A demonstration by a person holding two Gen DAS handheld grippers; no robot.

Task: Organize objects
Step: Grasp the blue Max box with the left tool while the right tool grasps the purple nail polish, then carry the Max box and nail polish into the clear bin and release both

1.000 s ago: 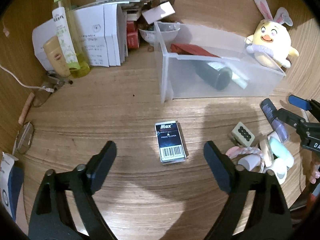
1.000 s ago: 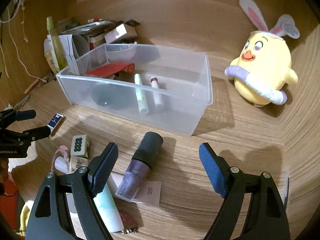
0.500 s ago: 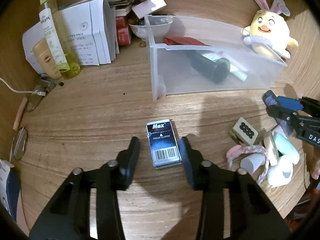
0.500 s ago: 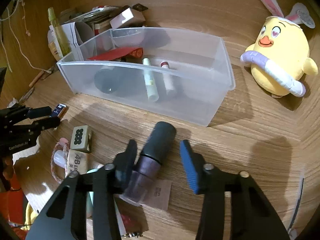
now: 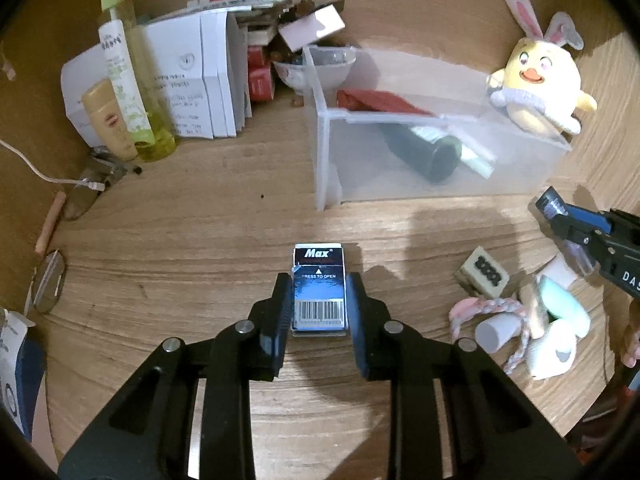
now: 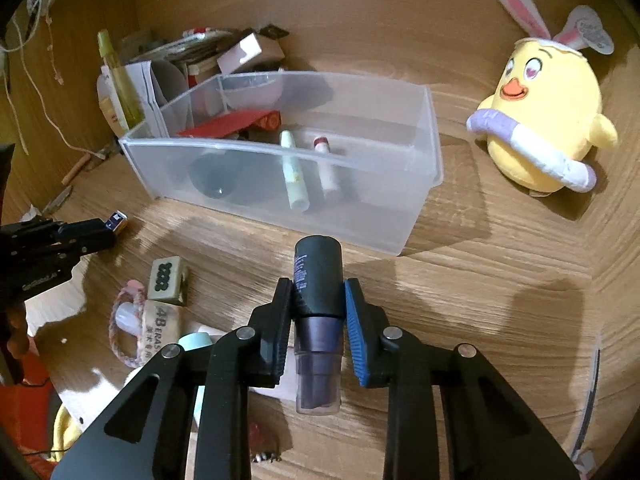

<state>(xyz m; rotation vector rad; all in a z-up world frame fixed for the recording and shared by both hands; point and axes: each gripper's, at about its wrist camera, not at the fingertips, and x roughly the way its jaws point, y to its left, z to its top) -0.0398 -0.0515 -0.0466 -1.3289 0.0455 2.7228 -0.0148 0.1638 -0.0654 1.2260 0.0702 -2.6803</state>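
Observation:
My left gripper [image 5: 319,286] is shut on a small dark blue "Max" staples box [image 5: 319,288] that lies on the wooden table. My right gripper [image 6: 318,292] is shut on a purple bottle with a dark cap [image 6: 318,312], held just above the table in front of the clear plastic bin [image 6: 416,216]. The bin also shows in the left wrist view [image 5: 324,160]; it holds a dark bottle [image 5: 424,154], a red packet [image 6: 232,123] and two thin tubes [image 6: 294,172]. The right gripper shows at the right edge of the left view [image 5: 560,216].
A pile of small items lies on the table: a tile eraser [image 6: 166,280], a 4B eraser [image 6: 160,326], a pink braided band [image 5: 488,308] and mint and white tubes [image 5: 560,320]. A yellow plush chick [image 6: 548,124] stands right of the bin. Bottles [image 5: 120,68] and papers [image 5: 192,80] stand at the back left.
Both grippers have closed: the left onto the staples box, the right onto the purple bottle. Both have moved forward over their objects.

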